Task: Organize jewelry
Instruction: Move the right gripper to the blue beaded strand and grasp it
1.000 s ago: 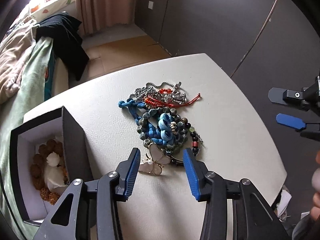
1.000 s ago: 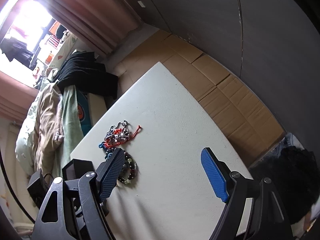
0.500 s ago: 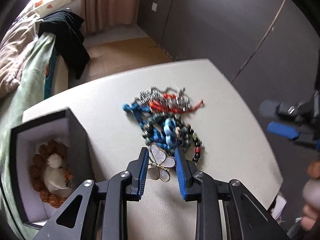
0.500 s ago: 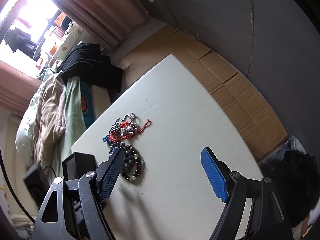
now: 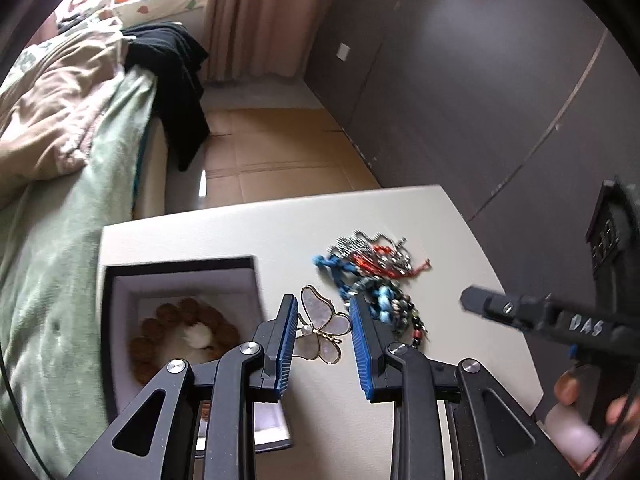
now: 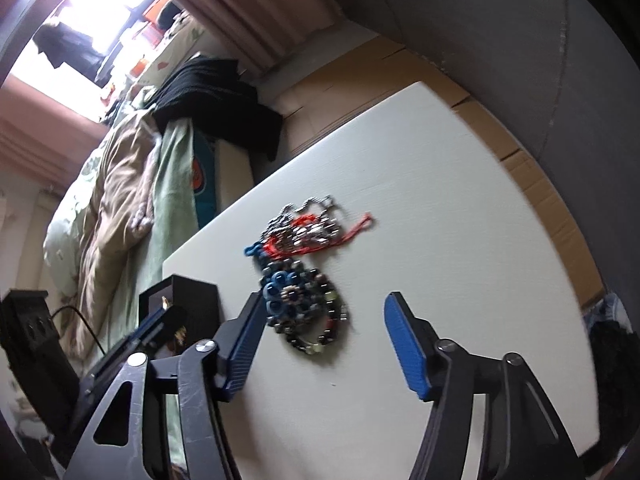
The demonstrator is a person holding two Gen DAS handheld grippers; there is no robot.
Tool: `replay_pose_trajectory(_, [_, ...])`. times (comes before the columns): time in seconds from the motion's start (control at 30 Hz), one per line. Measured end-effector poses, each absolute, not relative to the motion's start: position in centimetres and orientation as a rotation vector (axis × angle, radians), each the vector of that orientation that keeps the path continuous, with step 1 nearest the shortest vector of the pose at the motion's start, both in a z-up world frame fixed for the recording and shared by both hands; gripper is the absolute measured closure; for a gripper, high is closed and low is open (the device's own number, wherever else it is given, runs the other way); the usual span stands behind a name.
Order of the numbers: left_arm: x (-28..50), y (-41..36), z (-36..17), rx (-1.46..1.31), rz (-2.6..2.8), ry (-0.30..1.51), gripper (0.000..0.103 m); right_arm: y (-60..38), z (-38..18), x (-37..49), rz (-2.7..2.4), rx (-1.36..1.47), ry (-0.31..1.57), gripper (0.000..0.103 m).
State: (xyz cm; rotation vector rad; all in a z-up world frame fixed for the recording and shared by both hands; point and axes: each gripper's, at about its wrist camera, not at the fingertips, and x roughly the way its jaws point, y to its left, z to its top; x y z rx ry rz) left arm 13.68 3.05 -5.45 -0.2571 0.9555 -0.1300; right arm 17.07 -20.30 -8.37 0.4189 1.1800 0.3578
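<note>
My left gripper [image 5: 323,304] is shut on a gold-rimmed butterfly brooch [image 5: 320,330], held just above the white table [image 5: 280,224] between the box and the pile. To its left stands the open black jewelry box [image 5: 180,265], with a brown bead bracelet [image 5: 160,328] inside. The pile of jewelry [image 5: 372,276] has blue cord, dark beads, red string and a silver chain. My right gripper [image 6: 324,300] hangs over that pile [image 6: 304,280] with its jaws closing. The beads lie below and between the jaws, and neither pad touches them.
A bed with a green blanket [image 5: 60,240] and a black garment [image 5: 176,80] runs along the table's left side. Cardboard sheets [image 5: 280,152] cover the floor beyond. A dark wall [image 5: 480,80] stands at the back right. The table's right edge [image 6: 560,272] is near the right gripper.
My left gripper closed on the butterfly brooch, lifted it off the pile and carried it left toward the box. The right gripper moved in over the pile and its jaws narrowed.
</note>
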Motion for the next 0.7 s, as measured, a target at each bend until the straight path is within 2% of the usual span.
replay_pose_trajectory(0.13, [13.5,4.8,-5.0,-0.295,-0.106,0.938,0.077,-18.0,-8.7,17.3,0.406,0.383,1.187,0.051])
replay_pose_trajectory(0.2, [13.4,5.7,-4.7,-0.316,-0.095,0.934,0.092,-17.2,-8.8,17.4,0.417,0.368,1.186,0.052])
replay_pose_trajectory(0.7, [13.4,7.8,-4.4,-0.37,-0.091,0.932,0.094,-13.1,-11.3,18.7,0.335,0.233,1.209,0.052])
